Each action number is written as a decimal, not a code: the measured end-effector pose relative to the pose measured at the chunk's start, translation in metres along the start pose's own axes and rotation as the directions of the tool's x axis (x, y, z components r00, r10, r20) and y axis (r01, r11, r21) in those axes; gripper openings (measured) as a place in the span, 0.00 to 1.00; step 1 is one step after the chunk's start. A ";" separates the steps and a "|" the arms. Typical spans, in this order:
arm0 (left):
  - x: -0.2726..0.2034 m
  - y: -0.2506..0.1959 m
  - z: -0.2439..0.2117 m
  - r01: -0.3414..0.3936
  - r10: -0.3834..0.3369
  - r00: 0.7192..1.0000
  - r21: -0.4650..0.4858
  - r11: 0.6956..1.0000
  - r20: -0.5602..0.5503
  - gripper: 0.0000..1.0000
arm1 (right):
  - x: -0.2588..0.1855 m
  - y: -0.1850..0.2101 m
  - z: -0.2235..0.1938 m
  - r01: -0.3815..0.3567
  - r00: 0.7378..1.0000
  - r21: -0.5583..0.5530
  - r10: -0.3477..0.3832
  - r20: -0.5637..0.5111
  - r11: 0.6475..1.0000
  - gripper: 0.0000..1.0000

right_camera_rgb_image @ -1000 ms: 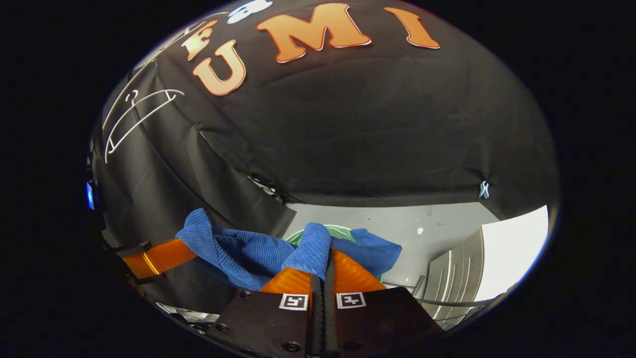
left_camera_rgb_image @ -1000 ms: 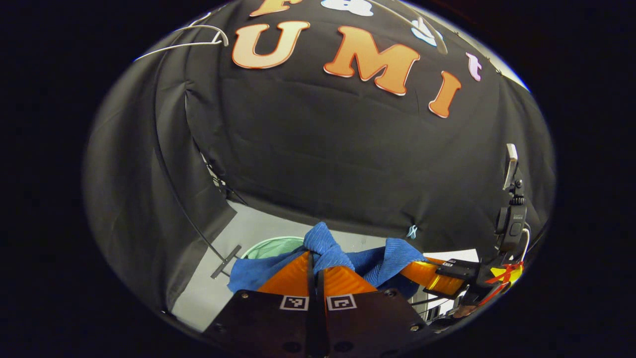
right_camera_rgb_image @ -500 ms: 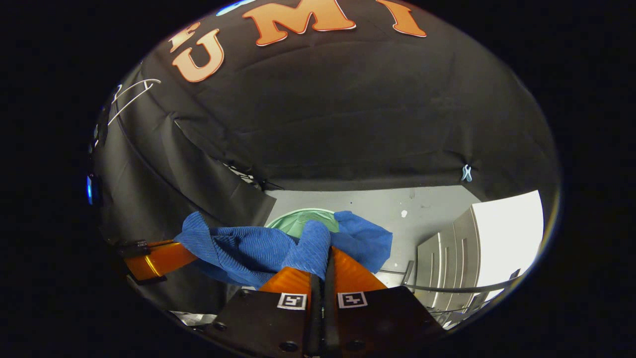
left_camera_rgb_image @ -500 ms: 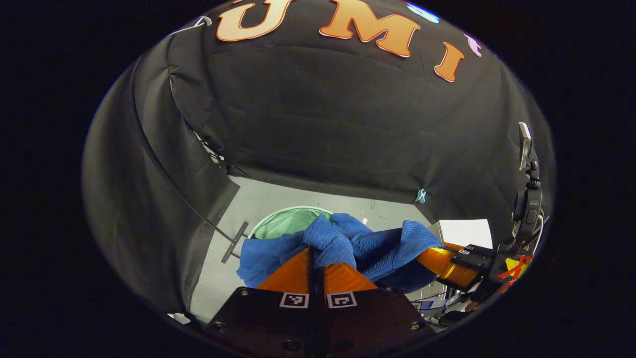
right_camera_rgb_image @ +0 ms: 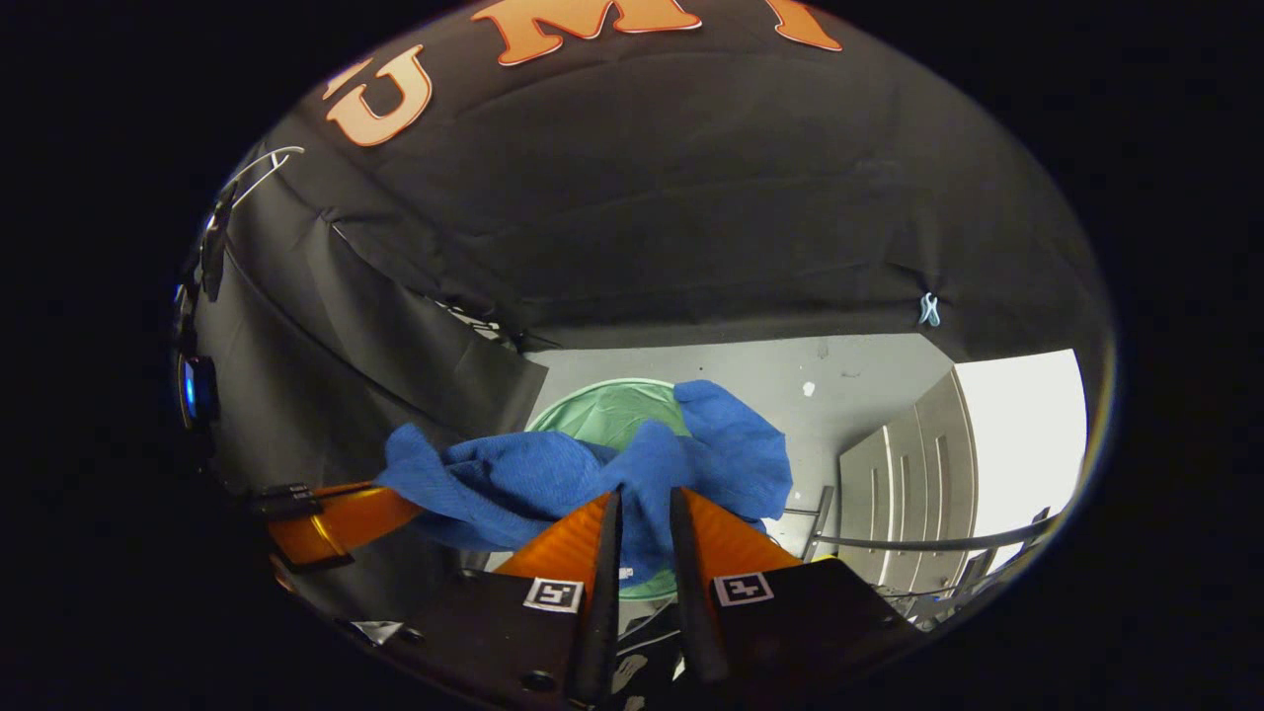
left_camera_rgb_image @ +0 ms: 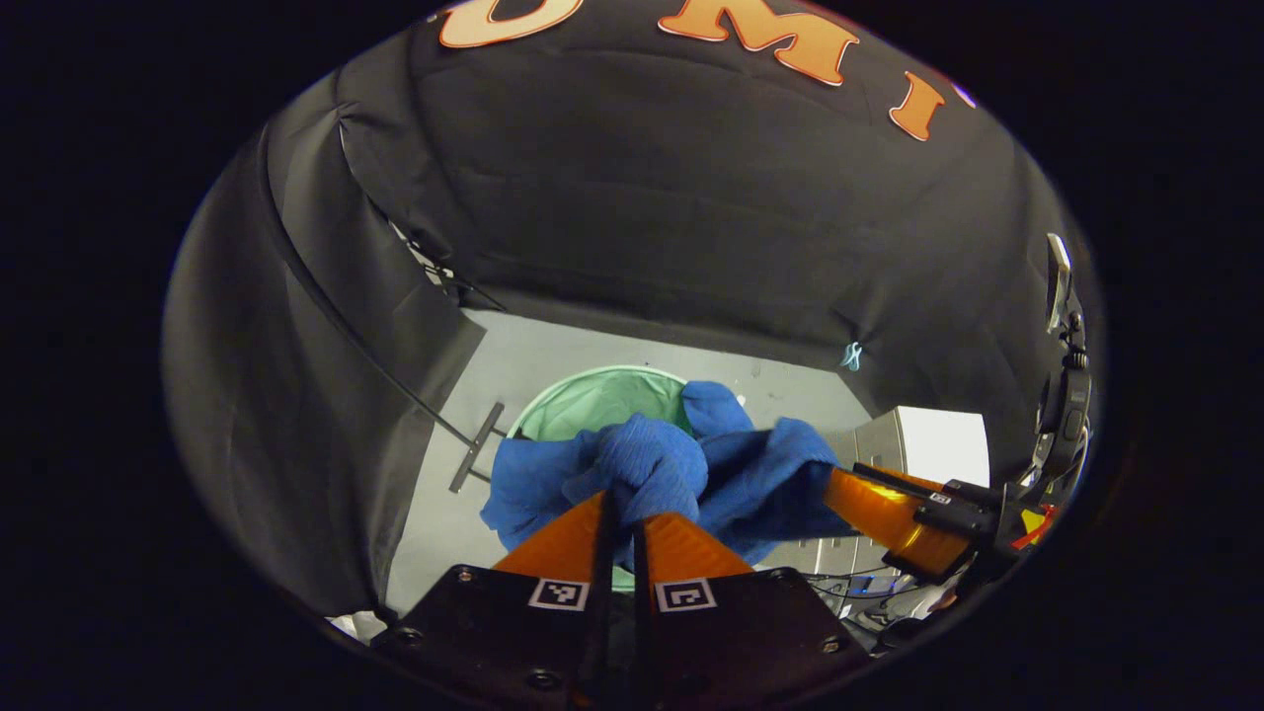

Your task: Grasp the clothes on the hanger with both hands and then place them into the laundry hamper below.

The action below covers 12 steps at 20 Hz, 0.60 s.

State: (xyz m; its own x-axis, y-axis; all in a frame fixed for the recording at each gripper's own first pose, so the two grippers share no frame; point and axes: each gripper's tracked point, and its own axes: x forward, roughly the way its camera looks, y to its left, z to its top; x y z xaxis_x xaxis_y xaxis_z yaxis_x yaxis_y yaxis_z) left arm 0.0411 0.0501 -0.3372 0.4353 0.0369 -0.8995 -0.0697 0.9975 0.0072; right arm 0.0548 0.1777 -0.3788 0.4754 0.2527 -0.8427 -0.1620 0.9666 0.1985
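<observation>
In the left gripper view, the left gripper (left_camera_rgb_image: pixel 620 513) points down toward the floor with its two orange fingers (left_camera_rgb_image: pixel 563 541) set narrowly apart, a slim gap between them, and a bunched fold of the blue cloth (left_camera_rgb_image: pixel 647 469) sits right at their tips; whether both fingers press on it cannot be told from this angle. The cloth spreads out to either side ahead of the tips, draping over the near edge of the green laundry hamper (left_camera_rgb_image: pixel 592 400), whose round mouth lies just beyond and below the fingers on the grey floor (left_camera_rgb_image: pixel 553 346). Off to the right of this tool, the right gripper (left_camera_rgb_image: pixel 879 499) reaches in with an orange finger whose tip meets the far end of the same cloth. In the right gripper view, the right gripper (right_camera_rgb_image: pixel 642 513) has its fingers (right_camera_rgb_image: pixel 736 538) parted to a moderate gap, and the blue cloth (right_camera_rgb_image: pixel 592 479) hangs between and in front of the tips rather than being squeezed flat. The cloth stretches away to the left of this tool, where the left gripper (right_camera_rgb_image: pixel 336 518) meets its other end. Straight ahead beyond the fingertips the hamper (right_camera_rgb_image: pixel 607 410) opens upward, partly covered by the cloth. To the right of the tool stands a white cabinet (right_camera_rgb_image: pixel 908 474).
</observation>
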 end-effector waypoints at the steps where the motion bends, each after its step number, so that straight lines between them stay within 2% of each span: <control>1: -0.001 -0.001 -0.003 0.005 -0.005 1.000 0.000 1.000 -0.016 0.14 | 0.006 0.000 -0.004 0.008 1.000 0.004 -0.008 -0.020 1.000 0.35; 2: -0.003 -0.002 -0.002 0.008 -0.008 1.000 -0.002 1.000 -0.026 0.28 | 0.008 0.002 -0.007 0.008 0.999 0.010 -0.007 -0.033 1.000 0.35; 5: -0.003 0.001 0.002 0.003 -0.004 0.999 -0.016 1.000 -0.035 0.56 | 0.007 0.009 -0.012 0.009 0.999 0.001 -0.009 -0.042 1.000 0.35; 6: -0.005 0.002 0.008 -0.005 0.004 0.999 -0.023 1.000 -0.037 0.66 | 0.008 0.011 -0.013 0.009 0.999 -0.006 -0.010 -0.049 1.000 0.48; 7: -0.002 0.004 0.011 -0.014 0.012 0.999 -0.028 1.000 -0.043 0.75 | 0.009 0.009 -0.017 0.006 0.999 -0.009 -0.007 -0.052 1.000 0.57; 9: -0.001 0.011 0.009 -0.021 0.019 0.998 -0.039 0.999 -0.056 0.82 | 0.009 0.008 -0.020 0.021 0.998 -0.010 -0.021 -0.052 1.000 0.75; 10: 0.001 0.015 0.007 -0.024 0.021 0.998 -0.045 0.999 -0.062 0.80 | 0.009 0.009 -0.020 0.020 0.998 -0.009 -0.020 -0.055 1.000 0.77; 11: 0.004 0.022 0.000 -0.029 0.025 0.997 -0.053 0.998 -0.066 0.80 | 0.010 0.008 -0.020 0.027 0.998 -0.009 -0.028 -0.053 1.000 0.65; 12: 0.006 0.025 -0.001 -0.031 0.026 0.997 -0.066 0.997 -0.067 0.83 | 0.009 0.007 -0.017 0.034 0.998 -0.011 -0.034 -0.047 0.999 0.81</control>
State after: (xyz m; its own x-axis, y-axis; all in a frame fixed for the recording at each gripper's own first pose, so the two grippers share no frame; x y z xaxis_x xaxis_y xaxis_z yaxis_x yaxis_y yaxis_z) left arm 0.0412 0.0749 -0.3428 0.3718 0.0592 -0.9264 -0.1423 0.9898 0.0061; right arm 0.0433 0.1860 -0.3937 0.4391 0.2173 -0.8718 -0.1554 0.9741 0.1645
